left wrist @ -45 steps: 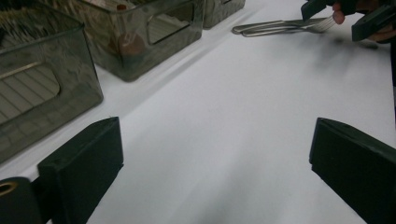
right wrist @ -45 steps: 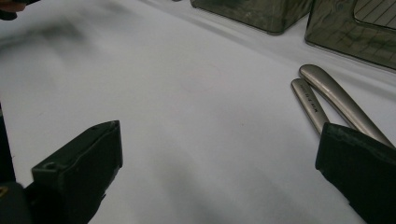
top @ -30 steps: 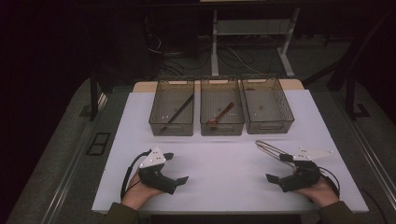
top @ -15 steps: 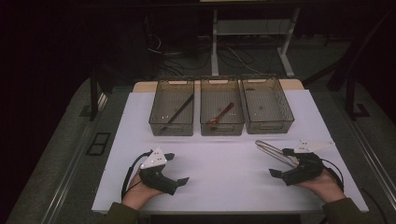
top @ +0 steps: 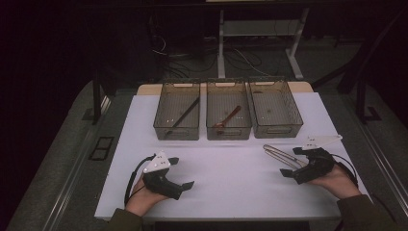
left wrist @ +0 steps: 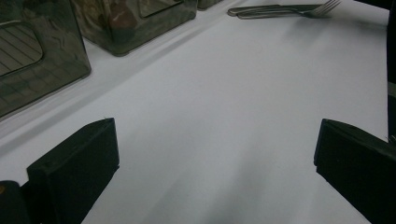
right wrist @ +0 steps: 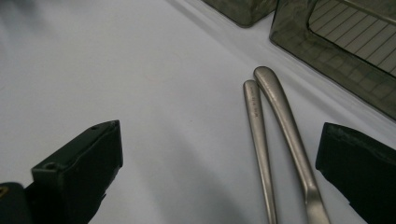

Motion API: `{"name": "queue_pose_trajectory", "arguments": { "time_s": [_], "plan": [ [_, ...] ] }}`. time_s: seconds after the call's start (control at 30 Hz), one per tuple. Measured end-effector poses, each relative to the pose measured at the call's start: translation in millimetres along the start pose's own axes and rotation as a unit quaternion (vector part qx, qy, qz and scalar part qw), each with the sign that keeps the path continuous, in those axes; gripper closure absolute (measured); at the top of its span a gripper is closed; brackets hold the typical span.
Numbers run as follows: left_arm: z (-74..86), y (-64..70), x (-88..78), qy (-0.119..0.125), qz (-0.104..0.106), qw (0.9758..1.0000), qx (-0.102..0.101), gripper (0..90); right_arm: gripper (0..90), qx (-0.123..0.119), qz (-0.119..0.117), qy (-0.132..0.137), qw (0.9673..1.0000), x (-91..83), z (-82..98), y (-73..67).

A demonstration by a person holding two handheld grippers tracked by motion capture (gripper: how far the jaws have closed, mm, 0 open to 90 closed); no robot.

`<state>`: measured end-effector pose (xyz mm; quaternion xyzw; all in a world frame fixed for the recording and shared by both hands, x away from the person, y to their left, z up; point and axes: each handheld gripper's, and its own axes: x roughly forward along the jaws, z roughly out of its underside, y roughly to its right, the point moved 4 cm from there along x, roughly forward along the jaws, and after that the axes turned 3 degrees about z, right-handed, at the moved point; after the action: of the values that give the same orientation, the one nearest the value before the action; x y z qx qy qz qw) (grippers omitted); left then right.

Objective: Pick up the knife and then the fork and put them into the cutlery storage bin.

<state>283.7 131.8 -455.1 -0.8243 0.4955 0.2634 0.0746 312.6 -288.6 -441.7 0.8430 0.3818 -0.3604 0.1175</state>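
Right gripper [top: 294, 162] has slid forward since a second ago, jaws wide, holding nothing; the two metal utensils [right wrist: 275, 140] now lie between its fingers [right wrist: 79, 172], handles pointing away. Looks like a pick-up is next. Left gripper [top: 183, 172] unmoved, open, empty. Beyond: three bins [top: 226, 127].

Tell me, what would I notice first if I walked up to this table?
Probably the three see-through bins lined up at the far side of the white table; the left bin holds a dark stick, the middle one a brownish spoon. Next, two shiny metal utensils lying side by side on the table, with the right gripper open at them. The left gripper rests open over bare table.
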Motion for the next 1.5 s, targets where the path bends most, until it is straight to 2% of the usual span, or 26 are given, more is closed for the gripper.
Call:
{"name": "queue_pose_trajectory", "arguments": {
  "time_s": [0.13, 0.2, 0.37, 0.5, 0.57, 0.63, 0.73, 1.13, 1.33, 1.4, 1.5],
  "plan": [
    [-0.7, 0.5, 0.6, -0.001, -0.005, 1.0, -0.002, 0.0, 0.0, -0.01, 0.002, -0.009, 0.9999, -0.1, -5.4, 4.2],
    [-0.3, -0.3, 0.3, -0.002, -0.002, 0.9999, -0.011, 0.0, 0.1, -0.015, 0.004, -0.014, 0.9998, -0.5, -8.2, 7.0],
    [-0.6, -0.1, 0.5, -0.002, -0.003, 0.9999, -0.01, 0.0, 0.1, -0.02, 0.008, -0.026, 0.9994, -0.4, -15.2, 15.6],
    [-0.4, 0.5, 0.8, -0.007, -0.003, 1.0, -0.005, 0.0, 5.0, -0.026, 0.011, -0.035, 0.999, 0.8, -19.7, 21.9],
    [-0.2, 0.5, 1.0, -0.005, -0.005, 1.0, -0.004, 0.0, 6.3, -0.028, 0.019, -0.046, 0.9983, 1.3, -21.0, 24.8],
    [0.1, 0.2, 1.1, -0.006, -0.008, 1.0, -0.002, 0.0, 13.1, -0.032, 0.02, -0.057, 0.9977, 1.0, -21.8, 27.4],
    [0.3, -0.3, 1.3, -0.007, -0.008, 0.9999, -0.002, 0.0, 17.9, -0.035, 0.027, -0.074, 0.9963, 1.3, -21.9, 29.7],
    [1.1, -0.5, 2.4, -0.015, -0.009, 0.9998, 0.001, 0.0, 36.9, -0.047, 0.033, -0.135, 0.9892, 5.2, -15.0, 29.0],
    [1.7, -0.1, 3.5, -0.02, -0.007, 0.9998, 0.003, 0.0, 47.0, -0.059, 0.037, -0.166, 0.9836, 6.8, -11.6, 27.3],
    [1.8, 0.1, 3.8, -0.02, -0.007, 0.9998, 0.002, 0.0, 50.0, -0.061, 0.031, -0.176, 0.9821, 7.6, -10.3, 25.7],
    [2.0, 0.4, 4.2, -0.021, -0.006, 0.9998, 0.002, 0.0, 54.1, -0.065, 0.033, -0.195, 0.978, 9.9, -7.8, 25.0]
  ]
}}
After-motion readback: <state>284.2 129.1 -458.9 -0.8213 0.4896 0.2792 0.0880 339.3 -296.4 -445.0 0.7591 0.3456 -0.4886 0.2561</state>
